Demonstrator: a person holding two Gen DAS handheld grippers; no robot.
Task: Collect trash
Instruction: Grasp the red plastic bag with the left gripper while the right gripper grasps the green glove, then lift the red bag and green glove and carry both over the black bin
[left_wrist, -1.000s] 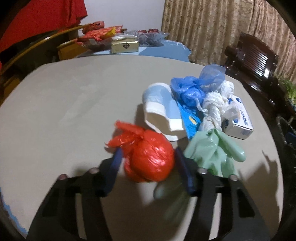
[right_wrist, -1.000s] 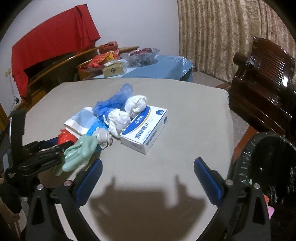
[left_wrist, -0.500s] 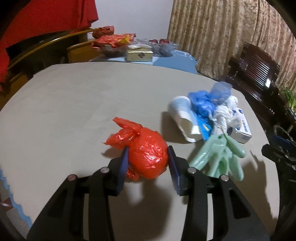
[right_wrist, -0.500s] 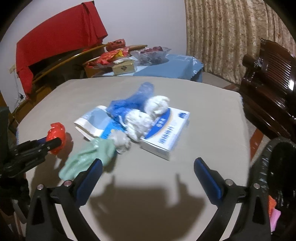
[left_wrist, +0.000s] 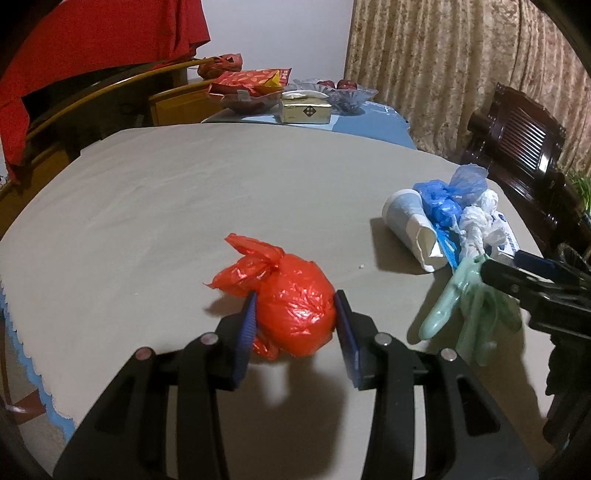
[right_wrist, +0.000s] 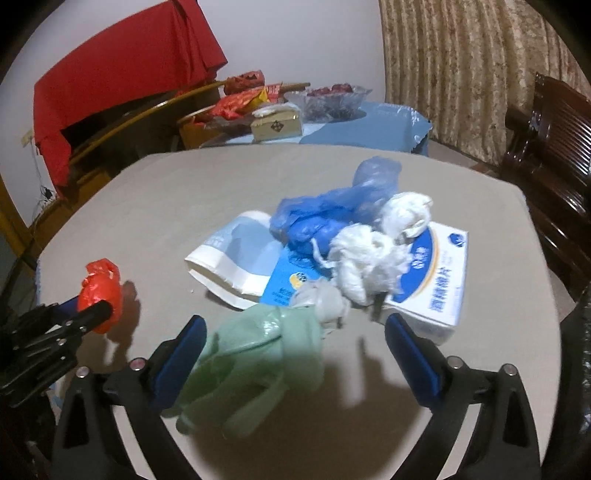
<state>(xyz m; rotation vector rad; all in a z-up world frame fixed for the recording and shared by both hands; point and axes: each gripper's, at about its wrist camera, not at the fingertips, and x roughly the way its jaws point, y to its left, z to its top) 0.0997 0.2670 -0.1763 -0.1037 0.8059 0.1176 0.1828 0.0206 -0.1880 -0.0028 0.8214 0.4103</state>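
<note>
A knotted red plastic bag (left_wrist: 291, 295) is held just above the grey tablecloth, with my left gripper (left_wrist: 295, 317) shut on it. In the right wrist view the same red bag (right_wrist: 101, 284) hangs at the left in the left gripper (right_wrist: 88, 306). A pale green rubber glove (right_wrist: 258, 354) lies between the wide jaws of my right gripper (right_wrist: 293, 325), close to the left pad. Those jaws are closing, and no pad presses on the glove. In the left wrist view the right gripper (left_wrist: 509, 267) reaches over the glove (left_wrist: 469, 306) from the right.
Beyond the glove lies a pile: a flattened paper cup (right_wrist: 236, 258), a blue plastic bag (right_wrist: 325, 214), white crumpled bags (right_wrist: 362, 258) and a white-and-blue box (right_wrist: 436, 280). A dark wooden chair (right_wrist: 554, 147) stands at the right. A side table with snacks (left_wrist: 295, 107) stands behind.
The left gripper closed on the red bag and carried it left, away from the pile. The right gripper moved forward, so the green glove now lies between its jaws.
</note>
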